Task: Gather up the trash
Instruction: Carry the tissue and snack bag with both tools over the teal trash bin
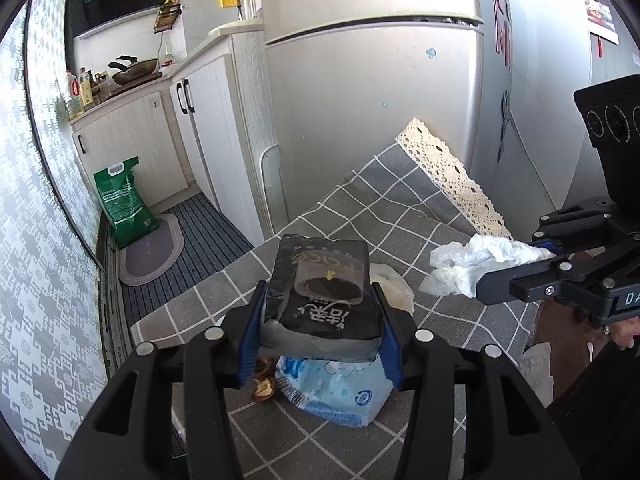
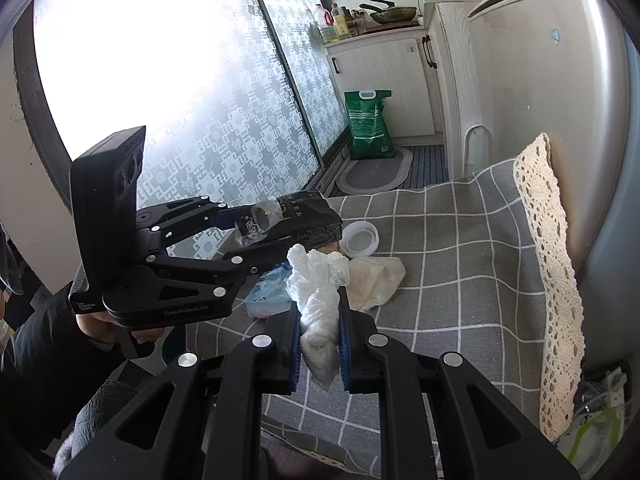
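My left gripper (image 1: 320, 320) is shut on a black snack packet (image 1: 324, 292) and holds it above the grey checked tablecloth (image 1: 400, 216); the packet also shows in the right wrist view (image 2: 296, 220). My right gripper (image 2: 319, 332) is shut on a crumpled white plastic bag (image 2: 320, 292), which also shows in the left wrist view (image 1: 472, 264). Under the black packet lie a light blue wrapper (image 1: 340, 388) and brown nut shells (image 1: 264, 380). A crumpled cream paper (image 2: 372, 276) and a white round lid (image 2: 362, 238) lie on the cloth.
A silver fridge (image 1: 360, 92) stands right behind the table. White cabinets (image 1: 208, 128) and a green rice sack (image 1: 124, 204) stand on the floor to the left. A frosted patterned window (image 2: 180, 100) runs along the left side. The lace cloth edge (image 2: 556, 264) hangs at right.
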